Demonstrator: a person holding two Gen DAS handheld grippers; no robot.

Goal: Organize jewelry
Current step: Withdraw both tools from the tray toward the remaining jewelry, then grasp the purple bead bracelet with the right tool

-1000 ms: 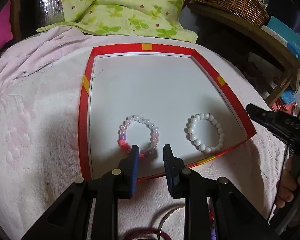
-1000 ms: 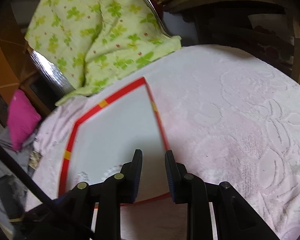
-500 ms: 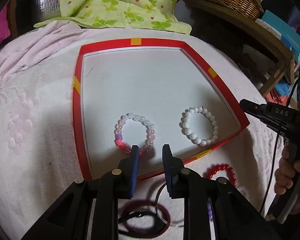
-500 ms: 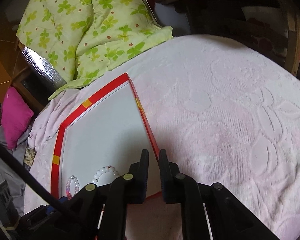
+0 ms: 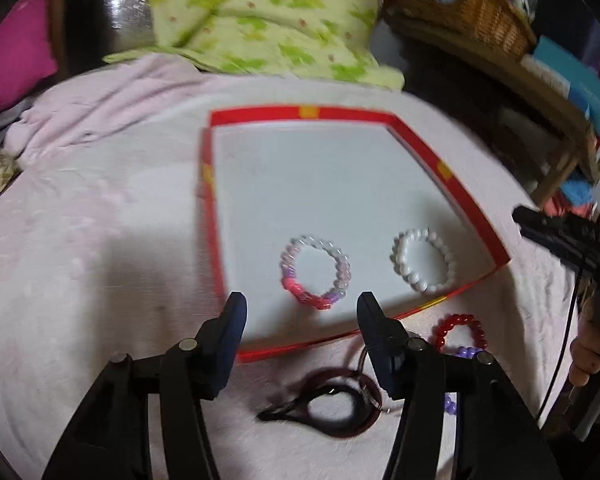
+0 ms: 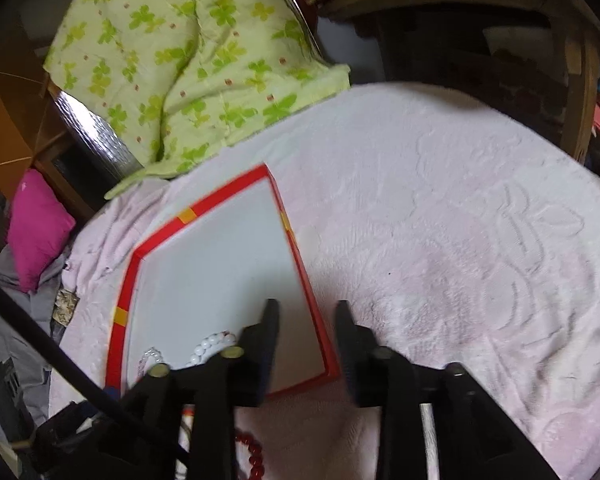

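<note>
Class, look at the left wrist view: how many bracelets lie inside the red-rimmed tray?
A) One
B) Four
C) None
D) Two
D: inside the red-rimmed tray lie only the pink and purple bracelet and the white bead bracelet; the red bead bracelet lies outside it on the pink cloth.

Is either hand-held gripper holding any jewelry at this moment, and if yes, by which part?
No. The left hand-held gripper and the right hand-held gripper have just been opening, with nothing between the jaws. Both bracelets lie in the red tray.
</note>
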